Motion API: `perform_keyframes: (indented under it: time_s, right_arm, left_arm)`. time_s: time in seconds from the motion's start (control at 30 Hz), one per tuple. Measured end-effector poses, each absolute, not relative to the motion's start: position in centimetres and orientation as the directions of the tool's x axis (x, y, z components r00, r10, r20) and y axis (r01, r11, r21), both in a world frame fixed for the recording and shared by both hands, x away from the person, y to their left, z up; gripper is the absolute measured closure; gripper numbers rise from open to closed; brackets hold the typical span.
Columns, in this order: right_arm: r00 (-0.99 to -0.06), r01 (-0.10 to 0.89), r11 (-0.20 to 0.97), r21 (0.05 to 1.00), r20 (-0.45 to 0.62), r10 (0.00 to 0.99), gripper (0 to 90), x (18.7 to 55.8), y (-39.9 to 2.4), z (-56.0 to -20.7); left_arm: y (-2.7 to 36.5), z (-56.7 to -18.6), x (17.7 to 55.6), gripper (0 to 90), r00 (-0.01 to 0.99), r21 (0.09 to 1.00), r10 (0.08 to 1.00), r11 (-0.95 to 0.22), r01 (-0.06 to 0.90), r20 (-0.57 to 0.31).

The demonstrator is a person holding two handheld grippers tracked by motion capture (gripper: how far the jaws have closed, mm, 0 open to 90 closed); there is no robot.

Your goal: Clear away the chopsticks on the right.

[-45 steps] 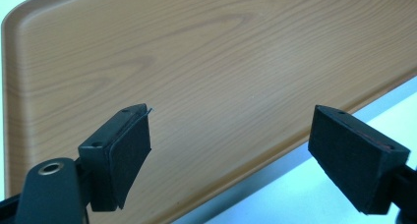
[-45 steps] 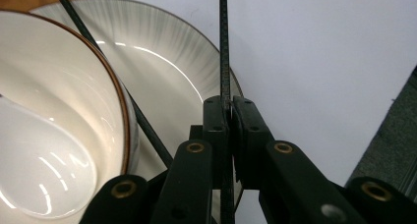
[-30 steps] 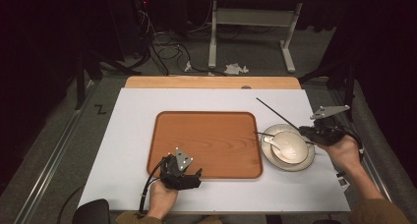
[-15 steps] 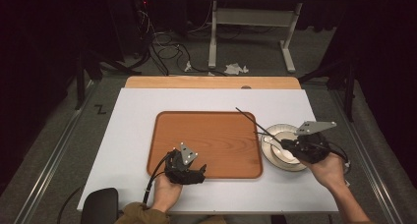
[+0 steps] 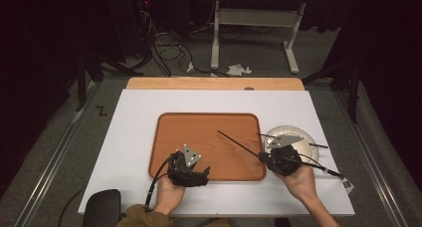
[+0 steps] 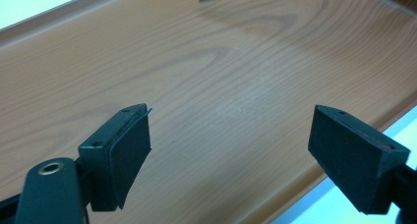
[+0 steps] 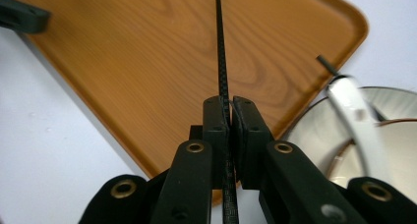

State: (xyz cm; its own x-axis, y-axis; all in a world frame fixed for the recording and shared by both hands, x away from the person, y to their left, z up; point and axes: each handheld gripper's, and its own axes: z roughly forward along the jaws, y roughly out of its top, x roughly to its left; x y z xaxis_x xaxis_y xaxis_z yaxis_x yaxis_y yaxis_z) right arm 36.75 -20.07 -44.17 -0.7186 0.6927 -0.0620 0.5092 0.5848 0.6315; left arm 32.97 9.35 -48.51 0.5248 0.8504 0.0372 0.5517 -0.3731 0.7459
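Over tray (image 5: 199, 132), right gripper (image 5: 263, 156) fingers pinch chopstick (image 5: 238, 143); left gripper (image 5: 205, 173) fingers wide.

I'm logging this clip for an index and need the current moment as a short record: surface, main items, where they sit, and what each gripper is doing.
surface: white table top
tray: wooden tray, centre of table, nothing lying in it
plate: pale plate, right of tray, on the table
chopstick held: black chopstick, its tip out over the tray
second chopstick: second black chopstick lying across the plate
left gripper: left gripper, jaws wide apart over the tray's near edge, holding nothing
right gripper: right gripper, jaws closed on the black chopstick, near the plate
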Motion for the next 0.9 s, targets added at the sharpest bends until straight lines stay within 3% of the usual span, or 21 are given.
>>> perform_keyframes:
  time_s: [0.4,0.9]
  right_arm:
    - [-0.703,0.557,0.636,0.535,-0.104,0.704,86.0,38.0,-17.6,-48.0]
    - [-0.668,0.570,0.643,0.511,-0.169,0.725,83.0,38.2,-17.6,-49.1]
  left_arm:
    - [9.2,-48.6,33.0,16.4,0.539,0.743,0.842,-0.381,0.550,0.032]
    - [9.1,-48.6,32.9,16.5,0.545,0.743,0.838,-0.389,0.545,0.039]
